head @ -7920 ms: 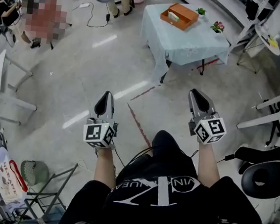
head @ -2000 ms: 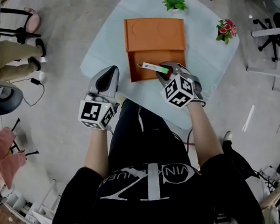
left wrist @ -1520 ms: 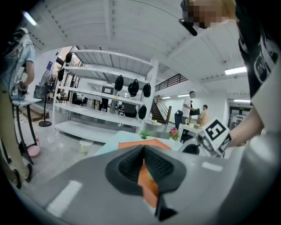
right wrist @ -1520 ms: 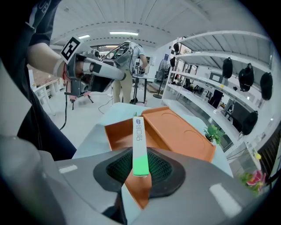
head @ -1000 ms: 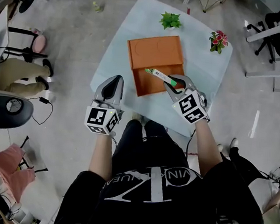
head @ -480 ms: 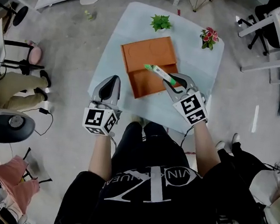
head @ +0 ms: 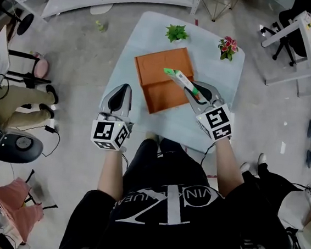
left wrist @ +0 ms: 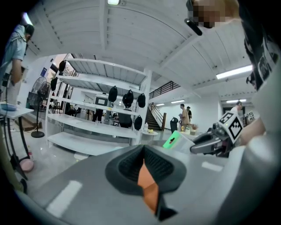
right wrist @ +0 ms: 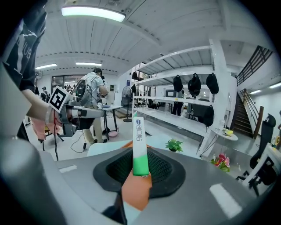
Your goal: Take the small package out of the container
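Right gripper (head: pixel 198 92): pinching small package (head: pixel 178 76) at one green end, held up over orange container (head: pixel 154 88).
Left gripper (head: pixel 121 90): pressed together, empty, beside counter (head: pixel 223 106).

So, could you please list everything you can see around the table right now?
table: one, pale blue cloth, ahead of the person
container: one, orange, on the table
small package: one, white and green stick, held over the container
plant: one, green, table's far edge
flowers: one pot, pink and red, table's far right corner
stool: one, pink, floor at left
shelving: one unit, white, room behind
bags: several, black, hanging on the shelving
bystander: one, legs only, khaki, floor at left
left gripper: one, grey, jaws together, empty, left of the container
right gripper: one, grey, shut on the small package
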A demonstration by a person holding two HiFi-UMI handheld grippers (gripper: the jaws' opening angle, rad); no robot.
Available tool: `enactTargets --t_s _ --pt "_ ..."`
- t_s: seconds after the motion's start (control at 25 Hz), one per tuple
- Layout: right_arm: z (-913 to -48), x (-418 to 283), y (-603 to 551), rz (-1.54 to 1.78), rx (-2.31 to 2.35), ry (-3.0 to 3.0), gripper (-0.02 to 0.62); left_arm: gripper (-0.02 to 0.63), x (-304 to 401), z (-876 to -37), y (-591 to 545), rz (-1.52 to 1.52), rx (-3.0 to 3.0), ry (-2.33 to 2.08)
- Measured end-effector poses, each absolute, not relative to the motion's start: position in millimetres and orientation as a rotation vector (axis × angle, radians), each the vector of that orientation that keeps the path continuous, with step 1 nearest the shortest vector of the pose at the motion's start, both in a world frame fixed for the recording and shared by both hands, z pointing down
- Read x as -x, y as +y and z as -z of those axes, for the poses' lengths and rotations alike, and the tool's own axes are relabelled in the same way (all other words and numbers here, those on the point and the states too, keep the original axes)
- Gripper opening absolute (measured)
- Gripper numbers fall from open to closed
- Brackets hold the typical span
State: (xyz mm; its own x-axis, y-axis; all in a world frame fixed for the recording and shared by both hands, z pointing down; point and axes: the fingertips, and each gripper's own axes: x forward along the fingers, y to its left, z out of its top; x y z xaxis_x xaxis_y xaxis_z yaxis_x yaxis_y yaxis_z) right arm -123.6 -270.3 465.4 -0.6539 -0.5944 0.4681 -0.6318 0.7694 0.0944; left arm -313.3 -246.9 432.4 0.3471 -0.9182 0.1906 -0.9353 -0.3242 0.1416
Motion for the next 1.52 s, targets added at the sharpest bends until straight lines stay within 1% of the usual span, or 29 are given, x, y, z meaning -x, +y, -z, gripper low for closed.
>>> enactTargets --t_s 0.72,1.52 --pt "-390.5 105.1 -295.5 -0.052 -1.171 -2.594 0.097 0.000 331.2 -371.7 -270.0 -0.028 -2.445 -1.807" --pt "-331.0 91.2 -302.7 -0.005 -1.382 -2.736 0.097 0.000 346.8 -321.4 -268.8 0.040 -2.485 -1.925"
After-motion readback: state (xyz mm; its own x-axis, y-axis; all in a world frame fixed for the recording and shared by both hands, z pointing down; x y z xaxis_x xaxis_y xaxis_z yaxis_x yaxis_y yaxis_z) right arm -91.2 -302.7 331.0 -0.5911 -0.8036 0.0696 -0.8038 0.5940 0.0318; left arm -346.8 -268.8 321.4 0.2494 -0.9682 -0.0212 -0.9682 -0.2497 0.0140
